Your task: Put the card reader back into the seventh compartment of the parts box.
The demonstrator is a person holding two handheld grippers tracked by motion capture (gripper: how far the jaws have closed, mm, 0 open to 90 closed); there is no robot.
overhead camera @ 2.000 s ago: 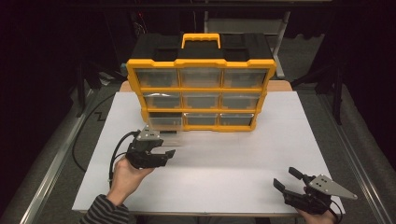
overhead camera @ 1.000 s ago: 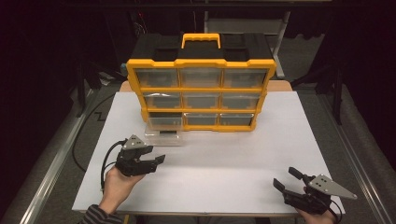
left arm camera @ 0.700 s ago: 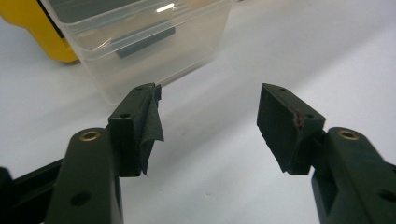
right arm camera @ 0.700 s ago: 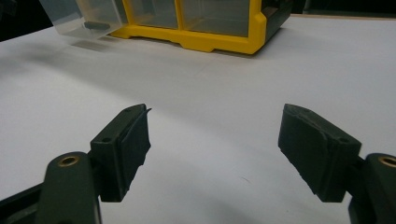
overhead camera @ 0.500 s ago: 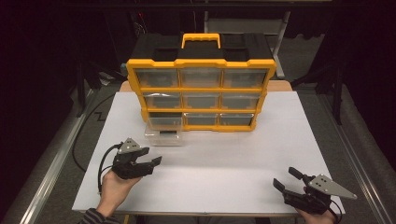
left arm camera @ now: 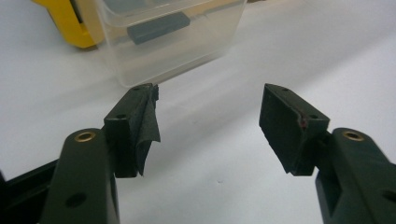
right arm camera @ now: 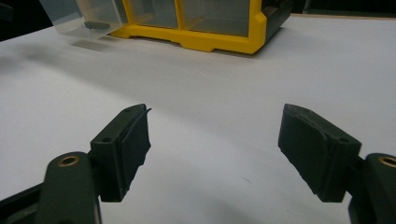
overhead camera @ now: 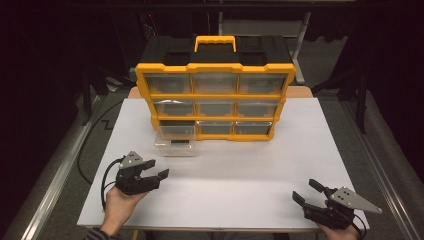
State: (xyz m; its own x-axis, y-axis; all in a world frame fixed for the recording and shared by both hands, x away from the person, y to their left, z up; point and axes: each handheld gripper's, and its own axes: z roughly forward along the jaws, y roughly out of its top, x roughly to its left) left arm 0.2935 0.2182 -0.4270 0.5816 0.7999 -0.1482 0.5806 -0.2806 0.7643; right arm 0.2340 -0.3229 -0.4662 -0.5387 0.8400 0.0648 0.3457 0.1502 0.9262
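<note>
Left claw (overhead camera: pixel 159 169) agape before clear drawer (overhead camera: pixel 175 142)

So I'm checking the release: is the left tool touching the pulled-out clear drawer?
Apart. High view shows bare white table between left tool and clear drawer.

Overhead light is falling brightly on the white table (overhead camera: pixel 240 170) while the surrounding room is lying in near darkness, and the high view is looking soft and slightly grainy. In the left gripper view the clear drawer (left arm camera: pixel 168 37) is casting a soft shadow and blurring toward the top edge. In the right gripper view the yellow organizer (right arm camera: pixel 210 28) is sitting out of focus, with pale glare washing over the tabletop.
</note>
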